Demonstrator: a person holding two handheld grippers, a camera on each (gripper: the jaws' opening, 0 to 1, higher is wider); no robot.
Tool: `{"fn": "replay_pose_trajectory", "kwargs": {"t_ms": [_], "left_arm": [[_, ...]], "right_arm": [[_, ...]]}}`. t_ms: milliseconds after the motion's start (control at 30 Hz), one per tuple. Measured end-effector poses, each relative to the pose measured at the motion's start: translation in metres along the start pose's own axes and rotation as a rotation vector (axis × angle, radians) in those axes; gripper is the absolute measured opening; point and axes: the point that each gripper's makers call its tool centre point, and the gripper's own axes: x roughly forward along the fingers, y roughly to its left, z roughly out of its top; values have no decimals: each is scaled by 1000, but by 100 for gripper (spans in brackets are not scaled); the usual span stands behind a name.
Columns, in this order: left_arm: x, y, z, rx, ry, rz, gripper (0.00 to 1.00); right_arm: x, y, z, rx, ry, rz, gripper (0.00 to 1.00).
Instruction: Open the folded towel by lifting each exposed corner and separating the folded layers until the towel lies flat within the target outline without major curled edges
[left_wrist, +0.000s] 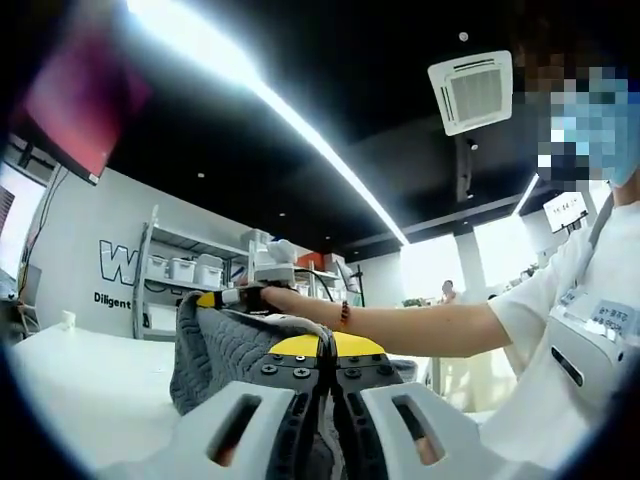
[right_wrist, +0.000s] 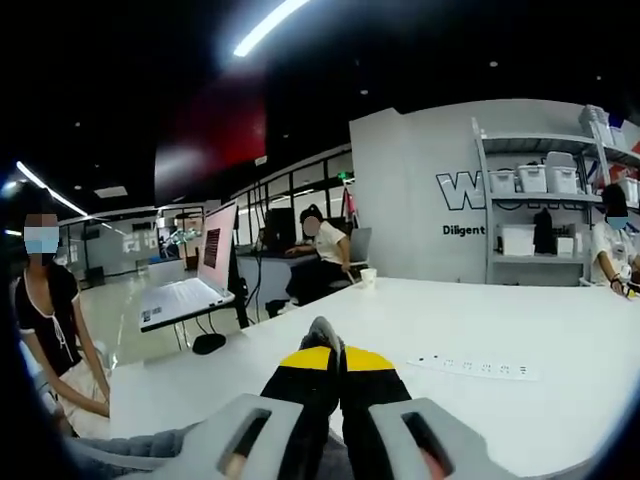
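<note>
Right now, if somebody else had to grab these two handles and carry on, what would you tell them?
Left gripper: shut on the grey towel, lifted off the white table.
Right gripper: shut on a towel corner, held up too; it shows in the left gripper view at the towel's top edge.
Done: the towel is raised between both grippers.
Left: part the layers and lay it flat in the outline, which I cannot see from here.
</note>
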Motion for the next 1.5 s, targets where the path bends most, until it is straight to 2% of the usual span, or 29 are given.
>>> {"fn": "replay_pose_trajectory", "kwargs": {"t_ms": [500, 1500], "left_arm": [[-7, 4, 2, 26, -3, 18, 0], [-26, 19, 3, 19, -10, 66, 0]], "right_arm": [[5, 9, 6, -16, -6, 13, 0], [21, 23, 2, -12, -11, 24, 0]]}}
